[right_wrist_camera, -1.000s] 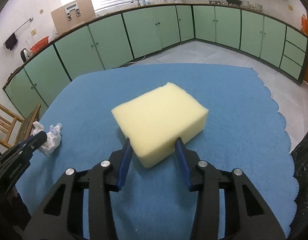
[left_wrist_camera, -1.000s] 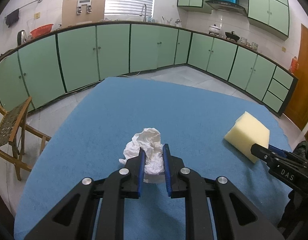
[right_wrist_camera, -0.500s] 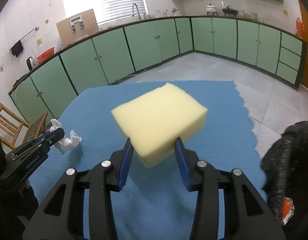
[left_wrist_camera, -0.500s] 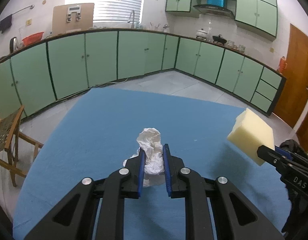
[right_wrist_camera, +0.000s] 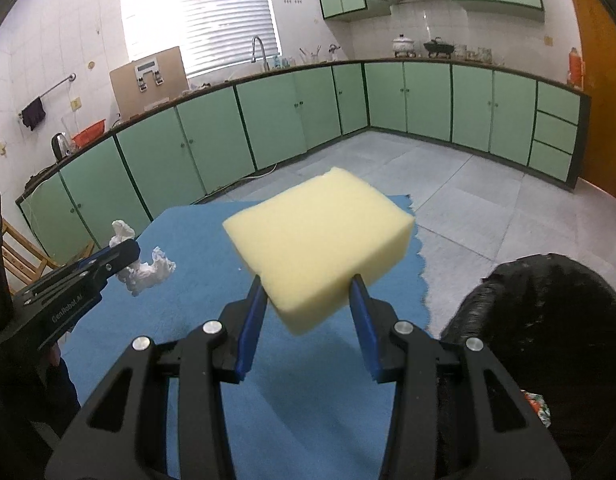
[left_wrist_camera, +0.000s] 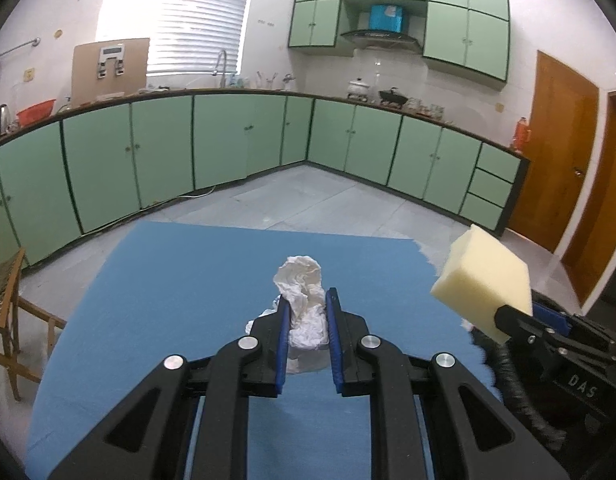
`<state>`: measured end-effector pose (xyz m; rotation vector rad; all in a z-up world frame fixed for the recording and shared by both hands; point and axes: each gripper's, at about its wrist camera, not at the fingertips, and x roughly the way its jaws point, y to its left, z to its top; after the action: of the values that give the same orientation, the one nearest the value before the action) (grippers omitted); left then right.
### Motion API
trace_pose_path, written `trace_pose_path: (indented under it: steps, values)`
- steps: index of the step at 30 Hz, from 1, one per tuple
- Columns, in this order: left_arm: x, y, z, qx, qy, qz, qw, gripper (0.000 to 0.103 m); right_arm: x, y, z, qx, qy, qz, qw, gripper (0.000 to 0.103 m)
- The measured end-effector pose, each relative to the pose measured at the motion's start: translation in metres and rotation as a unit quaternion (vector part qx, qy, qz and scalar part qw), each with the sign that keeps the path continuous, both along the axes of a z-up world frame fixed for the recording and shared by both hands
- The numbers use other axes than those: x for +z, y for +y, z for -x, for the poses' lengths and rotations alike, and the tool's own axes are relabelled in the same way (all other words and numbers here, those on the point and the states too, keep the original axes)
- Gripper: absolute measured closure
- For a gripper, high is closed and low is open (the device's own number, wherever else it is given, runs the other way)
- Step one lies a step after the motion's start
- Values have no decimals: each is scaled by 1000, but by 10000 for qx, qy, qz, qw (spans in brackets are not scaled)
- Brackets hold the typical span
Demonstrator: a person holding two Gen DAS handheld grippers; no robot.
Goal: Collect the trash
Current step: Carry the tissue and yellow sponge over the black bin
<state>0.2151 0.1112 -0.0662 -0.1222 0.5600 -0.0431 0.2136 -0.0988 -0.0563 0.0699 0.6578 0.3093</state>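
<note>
The left gripper (left_wrist_camera: 306, 304) is closed on a crumpled white tissue (left_wrist_camera: 302, 300), which is held clear above the blue table cloth (left_wrist_camera: 180, 280), and the right gripper (right_wrist_camera: 306, 292) is clamped on the near corner of a yellow foam sponge (right_wrist_camera: 319, 236), also carried in the air over the cloth's scalloped right edge. The step in hand is judged to be the carry of both pieces toward the black trash bag (right_wrist_camera: 547, 320), which is seen low at the right, just beside the table. For a good drop, both grips are best kept firm until each piece is brought right over the bag's mouth, since the sponge is pinched only at one corner and could be swung or slipped loose, and loose folds of tissue are left hanging outside the pads. The bag's opening is not clearly shown; inside or beside it only a small patterned scrap (right_wrist_camera: 537, 406) is glimpsed, and its other contents cannot be told
</note>
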Motion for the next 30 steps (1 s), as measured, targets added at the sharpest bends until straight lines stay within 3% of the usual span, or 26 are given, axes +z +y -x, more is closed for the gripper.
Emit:
trace_pose_path:
  steps: [14,30]
  values:
    - [29,-70,26,-728,-192,-25,9972,86,23,-74,49,-508,-258,-87,9983,63]
    - [32,-164,35,-1625,-216,18,9865,86,18,-175,91,-1377,-279,56,9901,63]
